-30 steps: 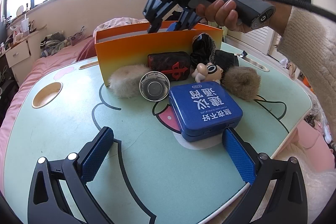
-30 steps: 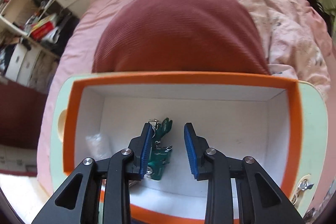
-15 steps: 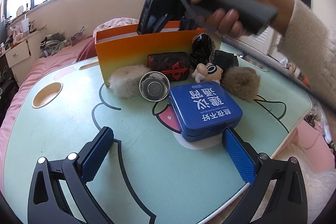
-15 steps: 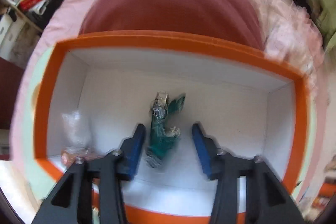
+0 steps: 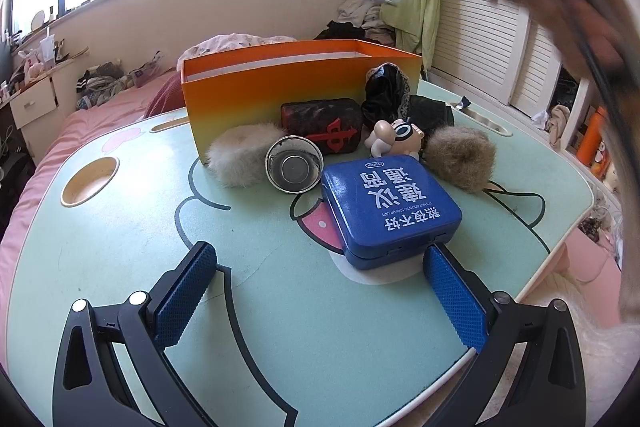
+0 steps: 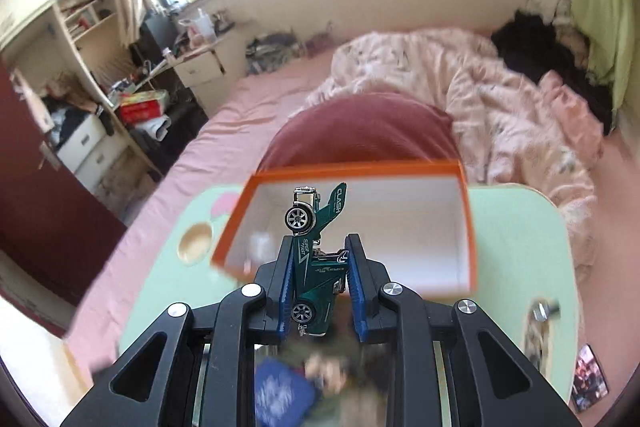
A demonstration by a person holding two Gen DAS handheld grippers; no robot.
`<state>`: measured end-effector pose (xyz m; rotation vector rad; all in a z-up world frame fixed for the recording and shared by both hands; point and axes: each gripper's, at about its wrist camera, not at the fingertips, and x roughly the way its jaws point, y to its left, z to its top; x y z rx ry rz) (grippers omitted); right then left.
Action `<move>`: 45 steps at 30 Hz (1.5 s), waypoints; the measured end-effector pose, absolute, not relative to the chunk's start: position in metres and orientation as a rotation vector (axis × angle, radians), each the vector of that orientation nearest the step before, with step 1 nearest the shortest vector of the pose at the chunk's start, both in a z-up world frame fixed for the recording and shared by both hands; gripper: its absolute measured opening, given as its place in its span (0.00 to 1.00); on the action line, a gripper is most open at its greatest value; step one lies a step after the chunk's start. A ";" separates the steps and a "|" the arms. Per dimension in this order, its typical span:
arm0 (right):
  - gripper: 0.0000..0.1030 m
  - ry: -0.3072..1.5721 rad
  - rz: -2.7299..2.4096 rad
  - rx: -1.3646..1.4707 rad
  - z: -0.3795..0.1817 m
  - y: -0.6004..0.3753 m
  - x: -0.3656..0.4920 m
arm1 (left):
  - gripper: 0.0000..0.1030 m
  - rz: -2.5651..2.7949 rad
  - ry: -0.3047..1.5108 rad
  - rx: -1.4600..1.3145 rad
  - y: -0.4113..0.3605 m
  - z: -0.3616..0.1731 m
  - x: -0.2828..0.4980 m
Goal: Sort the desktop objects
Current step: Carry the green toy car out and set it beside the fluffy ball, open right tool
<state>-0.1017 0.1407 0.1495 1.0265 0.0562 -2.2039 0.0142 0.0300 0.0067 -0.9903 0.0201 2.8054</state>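
Your right gripper (image 6: 318, 269) now pinches the green toy car (image 6: 316, 259) between its blue pads, nose up, high above the orange box (image 6: 460, 211); a second ago that car lay on the box floor with the jaws spread around it, so you have lifted it back out and pulled well away. That undoes a placement, judging by the task, and the car needs a destination again. Your left gripper (image 5: 320, 295) has not moved: it hovers low over the green table (image 5: 100, 251), jaws spread wide and empty, the blue tin (image 5: 390, 207) just ahead of its right pad, beside the metal cup (image 5: 294, 169).
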 end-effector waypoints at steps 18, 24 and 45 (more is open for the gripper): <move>0.23 0.054 -2.311 1.148 0.039 0.204 -0.077 | 1.00 2.807 0.020 -0.993 0.030 0.006 0.014; 0.70 -0.002 -2.388 0.951 0.058 0.216 -0.057 | 1.00 2.808 0.020 -0.994 0.030 0.005 0.015; 1.00 0.269 -2.485 0.804 0.011 0.219 0.007 | 1.00 2.810 0.025 -0.997 0.028 0.003 0.018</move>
